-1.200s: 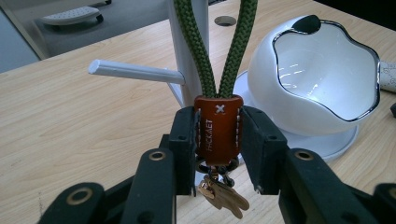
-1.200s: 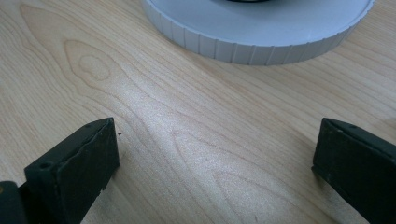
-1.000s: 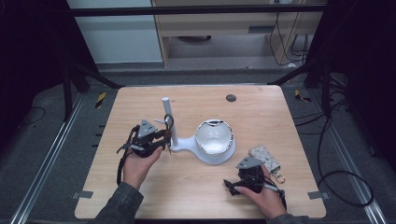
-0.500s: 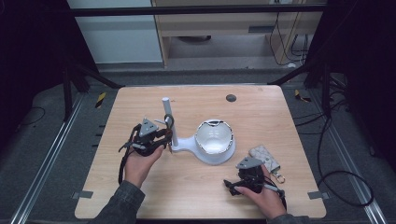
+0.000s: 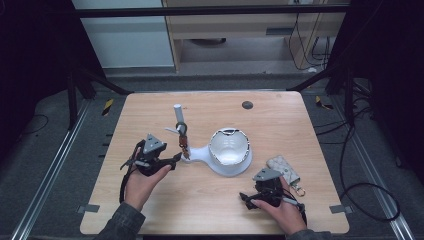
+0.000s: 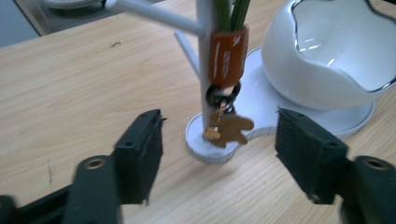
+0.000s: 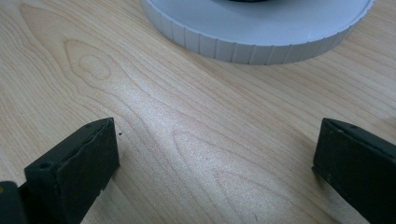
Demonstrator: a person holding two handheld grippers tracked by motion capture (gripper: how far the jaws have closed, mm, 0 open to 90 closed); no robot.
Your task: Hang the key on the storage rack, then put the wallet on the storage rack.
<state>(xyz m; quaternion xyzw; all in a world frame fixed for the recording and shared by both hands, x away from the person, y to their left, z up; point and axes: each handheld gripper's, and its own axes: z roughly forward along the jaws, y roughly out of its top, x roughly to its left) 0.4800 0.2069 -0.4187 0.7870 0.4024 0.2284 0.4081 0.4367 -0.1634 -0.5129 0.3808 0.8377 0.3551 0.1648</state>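
On the wooden table (image 5: 150,205), the key ring (image 6: 226,88) hung upright on the white stand (image 6: 204,70) just ahead of the left gripper (image 5: 176,158), whose jaws had just been opening, empty; the right gripper (image 7: 215,158) gaped farther off

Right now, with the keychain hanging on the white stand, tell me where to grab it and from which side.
Grip the orange tag across its flat faces, coming level from the left tool's side. It hangs free beside the post; the dangling brown charm below is small and loose, a poorer hold.
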